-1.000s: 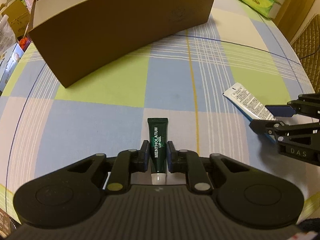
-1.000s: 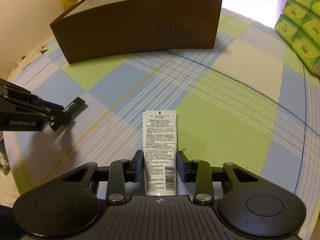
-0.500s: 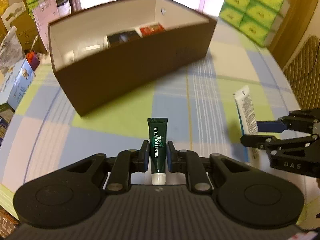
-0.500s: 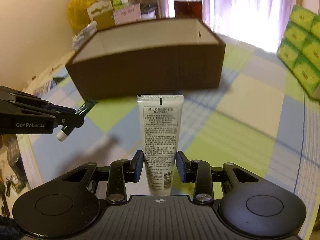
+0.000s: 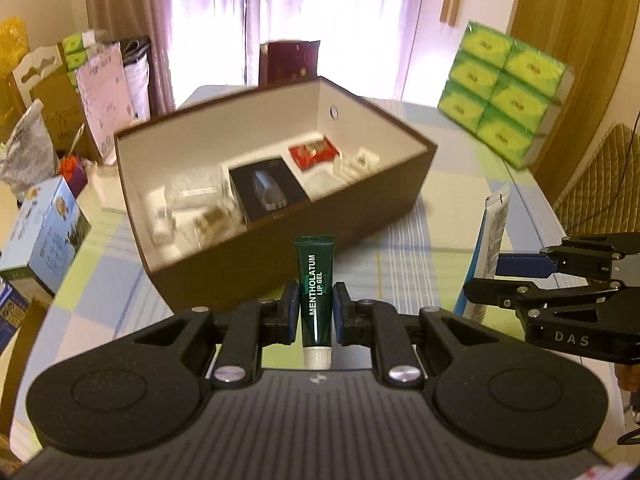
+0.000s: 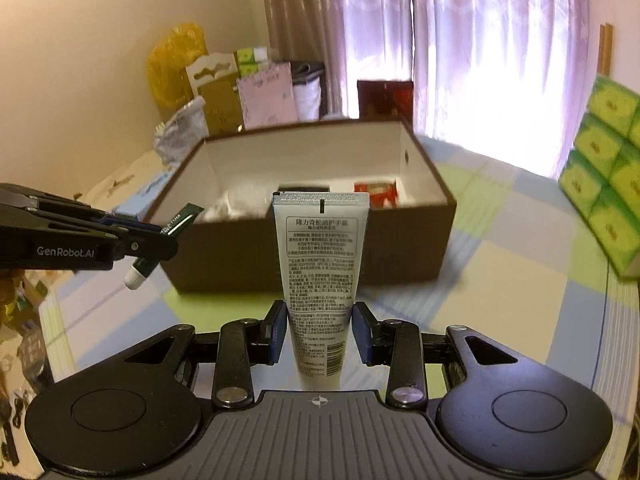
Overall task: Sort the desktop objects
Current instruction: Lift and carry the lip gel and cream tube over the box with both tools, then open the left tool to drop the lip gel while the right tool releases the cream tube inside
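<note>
So both grippers are holding stuff up off the table. Left gripper (image 5: 316, 308) is clamped on the lip gel (image 5: 316, 292), white cap pointing back at the camera. Right gripper (image 6: 320, 332) is squeezed onto the white tube (image 6: 320, 280), crimped end forward. Open brown box (image 5: 400, 184) sits just ahead of both, already has some items inside.

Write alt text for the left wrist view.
The left gripper is shut on a dark green Mentholatum lip gel tube, held above a checked tablecloth before an open brown box of small items. At right, the right gripper holds a white tube.
</note>
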